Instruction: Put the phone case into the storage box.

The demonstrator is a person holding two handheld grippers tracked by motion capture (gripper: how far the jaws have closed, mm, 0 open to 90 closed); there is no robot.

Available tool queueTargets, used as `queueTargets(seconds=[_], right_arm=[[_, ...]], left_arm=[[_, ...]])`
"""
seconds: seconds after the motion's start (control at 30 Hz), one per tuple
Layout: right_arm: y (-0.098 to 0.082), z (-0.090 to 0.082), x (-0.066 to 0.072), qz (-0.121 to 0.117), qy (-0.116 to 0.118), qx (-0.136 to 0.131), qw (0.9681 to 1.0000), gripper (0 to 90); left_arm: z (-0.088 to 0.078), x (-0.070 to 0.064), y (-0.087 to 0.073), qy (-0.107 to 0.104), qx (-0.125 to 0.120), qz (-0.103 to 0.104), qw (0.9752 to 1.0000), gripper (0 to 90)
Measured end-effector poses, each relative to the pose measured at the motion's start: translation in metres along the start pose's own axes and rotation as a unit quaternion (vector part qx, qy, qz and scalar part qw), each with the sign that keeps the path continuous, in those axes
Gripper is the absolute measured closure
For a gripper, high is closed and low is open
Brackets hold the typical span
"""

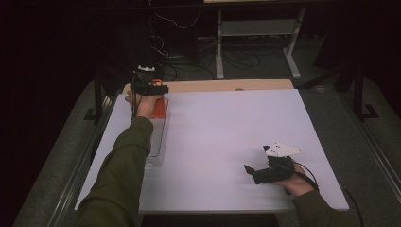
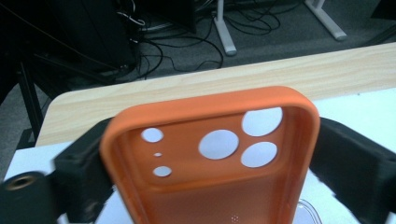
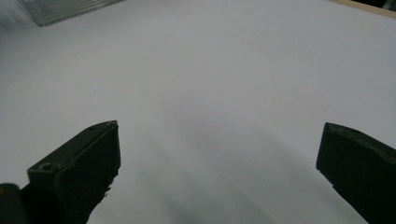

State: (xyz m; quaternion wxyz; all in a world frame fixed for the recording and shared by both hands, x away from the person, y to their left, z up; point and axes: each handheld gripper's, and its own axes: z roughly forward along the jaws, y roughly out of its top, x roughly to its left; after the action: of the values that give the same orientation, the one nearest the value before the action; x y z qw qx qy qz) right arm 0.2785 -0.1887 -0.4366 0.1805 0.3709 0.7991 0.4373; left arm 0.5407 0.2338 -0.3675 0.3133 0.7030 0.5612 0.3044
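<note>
Guessing that orange phone case is light, bendy silicone, so the left gripper hugging its long sides at the table's far-left corner looks right, while the right gripper sits wide open and empty.

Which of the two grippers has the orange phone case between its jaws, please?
The left gripper, at the table's far left: its jaws flank the orange phone case. The right gripper rests near the front edge, jaws wide apart over bare white surface.
</note>
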Motion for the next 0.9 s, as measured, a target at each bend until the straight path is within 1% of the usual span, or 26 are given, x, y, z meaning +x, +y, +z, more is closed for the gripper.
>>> queueTargets(seconds=[0.03,0.07,0.17,0.2,0.3,0.4,0.43,0.47,0.5,0.57,0.63,0.67,0.73,0.77,0.8,0.83,0.9], right_arm=[[0.000,0.000,0.000,0.000,0.000,-0.001,1.0000,0.0],[0.000,0.000,0.000,0.000,-0.001,0.000,1.0000,0.0],[0.000,0.000,0.000,0.000,0.000,-0.001,1.0000,0.0],[0.000,0.000,0.000,0.000,0.000,-0.001,1.0000,0.0],[0.000,-0.001,0.000,0.001,-0.001,-0.002,1.0000,0.0],[0.000,0.000,0.000,-0.002,-0.002,-0.005,1.0000,0.0],[0.000,-0.001,0.000,-0.001,-0.002,-0.006,1.0000,0.0],[0.000,-0.001,0.000,-0.001,-0.002,-0.006,1.0000,0.0],[0.000,-0.001,0.000,-0.001,-0.002,-0.006,1.0000,0.0],[0.000,0.000,0.000,-0.001,-0.002,-0.006,1.0000,0.0],[0.000,0.000,0.000,-0.002,-0.002,-0.006,1.0000,0.0],[0.000,0.000,0.000,-0.002,-0.002,-0.006,1.0000,0.0],[0.000,0.000,0.000,-0.001,-0.002,-0.006,1.0000,0.0],[0.000,0.000,0.000,-0.002,-0.002,-0.006,1.0000,0.0],[0.000,0.000,0.000,-0.001,-0.001,-0.006,1.0000,0.0],[0.000,0.000,0.000,-0.002,-0.002,-0.006,1.0000,0.0],[0.000,0.000,0.000,-0.002,-0.001,-0.006,1.0000,0.0]], left_arm=[[0.001,0.000,0.000,0.001,-0.001,-0.003,1.0000,1.7],[0.000,0.000,0.000,0.003,0.001,0.001,1.0000,0.0],[0.000,0.000,0.000,0.000,-0.004,-0.001,1.0000,0.0],[-0.002,0.001,0.001,-0.003,-0.005,0.002,1.0000,0.0],[-0.004,0.002,0.002,-0.004,-0.009,0.001,1.0000,0.0],[-0.007,0.006,0.003,-0.009,-0.013,0.003,0.9999,0.0],[-0.008,0.006,0.003,-0.008,-0.016,-0.001,0.9998,0.0],[-0.010,0.008,0.003,-0.008,-0.016,0.003,0.9998,0.0],[-0.011,0.009,0.004,-0.009,-0.017,0.003,0.9998,0.0],[-0.014,0.012,0.004,-0.016,-0.021,-0.001,0.9997,0.0],[-0.017,0.015,0.006,-0.029,-0.036,-0.007,0.9989,0.0],[-0.020,0.017,0.006,-0.033,-0.031,0.001,0.9990,0.0],[-0.023,0.020,0.007,-0.040,-0.033,-0.001,0.9987,0.0],[-0.026,0.022,0.008,-0.048,-0.035,0.000,0.9983,0.0],[-0.027,0.023,0.009,-0.049,-0.036,0.000,0.9981,0.0],[-0.030,0.025,0.010,-0.054,-0.039,0.005,0.9978,0.0],[-0.035,0.027,0.011,-0.066,-0.041,0.008,0.9969,0.0]])
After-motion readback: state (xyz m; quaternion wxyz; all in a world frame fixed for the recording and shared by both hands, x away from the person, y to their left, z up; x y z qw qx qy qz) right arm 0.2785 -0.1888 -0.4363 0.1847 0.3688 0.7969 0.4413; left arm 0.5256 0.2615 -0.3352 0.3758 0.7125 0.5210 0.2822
